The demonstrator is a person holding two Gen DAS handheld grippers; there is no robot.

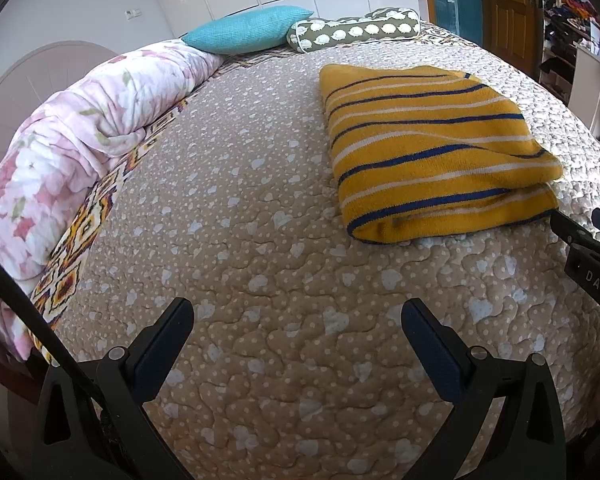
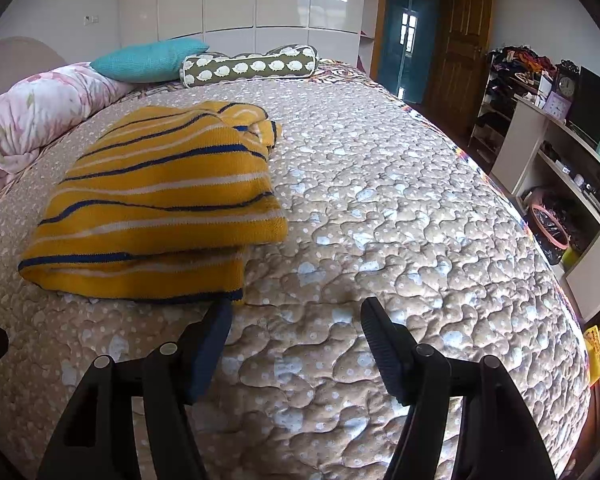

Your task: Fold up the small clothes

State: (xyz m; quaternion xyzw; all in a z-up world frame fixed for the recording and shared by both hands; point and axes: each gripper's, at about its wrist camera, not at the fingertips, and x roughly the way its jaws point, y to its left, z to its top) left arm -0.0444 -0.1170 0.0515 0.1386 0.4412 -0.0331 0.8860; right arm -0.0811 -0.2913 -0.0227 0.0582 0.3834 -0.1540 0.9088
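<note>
Yellow striped sweater [image 1: 440, 148] lies folded on the quilted bedspread [image 1: 240, 220] — my left gripper [image 1: 296, 320] and right gripper [image 2: 296, 316] both gape, holding nothing.

Folded striped sweater [image 1: 440, 152] on the bed [image 1: 260, 240], ahead and right of the wide-open left tool [image 1: 298, 320].

Sweater [image 1: 436, 148] on bed [image 1: 240, 240]; pillows [image 1: 248, 30] behind.
</note>
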